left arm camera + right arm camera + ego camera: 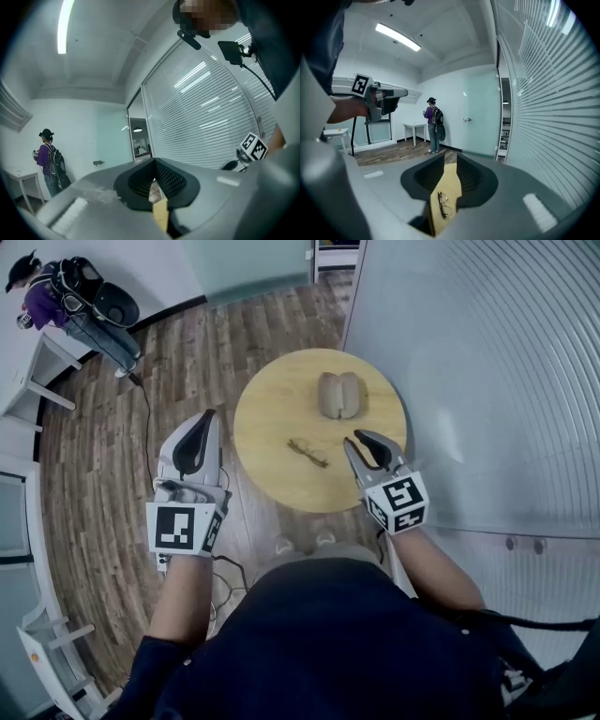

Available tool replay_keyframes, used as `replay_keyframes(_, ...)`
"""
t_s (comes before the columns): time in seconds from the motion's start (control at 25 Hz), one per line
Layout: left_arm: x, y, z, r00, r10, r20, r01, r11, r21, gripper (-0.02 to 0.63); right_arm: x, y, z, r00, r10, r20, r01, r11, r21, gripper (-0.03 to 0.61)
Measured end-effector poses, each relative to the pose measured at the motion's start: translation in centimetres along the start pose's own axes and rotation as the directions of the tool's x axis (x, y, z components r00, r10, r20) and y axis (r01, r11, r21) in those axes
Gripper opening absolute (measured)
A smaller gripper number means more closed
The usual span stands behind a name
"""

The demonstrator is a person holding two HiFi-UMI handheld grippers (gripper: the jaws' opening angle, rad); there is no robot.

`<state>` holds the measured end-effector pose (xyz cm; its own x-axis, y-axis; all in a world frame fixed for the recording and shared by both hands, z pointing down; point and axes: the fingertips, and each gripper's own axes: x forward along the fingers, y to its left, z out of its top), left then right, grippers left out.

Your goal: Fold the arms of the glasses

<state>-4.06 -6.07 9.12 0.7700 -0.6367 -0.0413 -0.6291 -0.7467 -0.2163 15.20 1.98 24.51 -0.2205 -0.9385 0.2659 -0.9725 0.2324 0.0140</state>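
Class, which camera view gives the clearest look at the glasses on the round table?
The right gripper view: the glasses lie framed between the open jaws, lenses and frame distinct. The head view shows the glasses whole but small on the table. The left gripper view shows only a sliver of tabletop, no glasses.

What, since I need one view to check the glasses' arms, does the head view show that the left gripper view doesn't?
Only the head view: the glasses lying on the round table, the open case beyond them, and the left gripper from outside. Only the left gripper view: the ceiling light. Both: the right gripper, the slatted glass wall, the person in purple, and table, though just a blurred sliver between the left tongs.
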Motion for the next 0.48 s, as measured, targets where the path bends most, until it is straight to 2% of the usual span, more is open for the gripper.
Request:
replay_keyframes(0.2,-0.5,0.9,1.0,0.999,0.013,0.032,-0.013,1.000,0.005,0.002,-1.4,-0.9,2.3,0.996,-0.050,0.076,0.052,0.998,-0.029,0.091)
replay_keyframes(0.48,-1.6,2.6,0.6,0.998,0.054,0.017,-0.054,0.998,0.011,0.002,-2.9,-2.6,4.7,0.987,-0.102,0.127,0.111,0.992,-0.061,0.090)
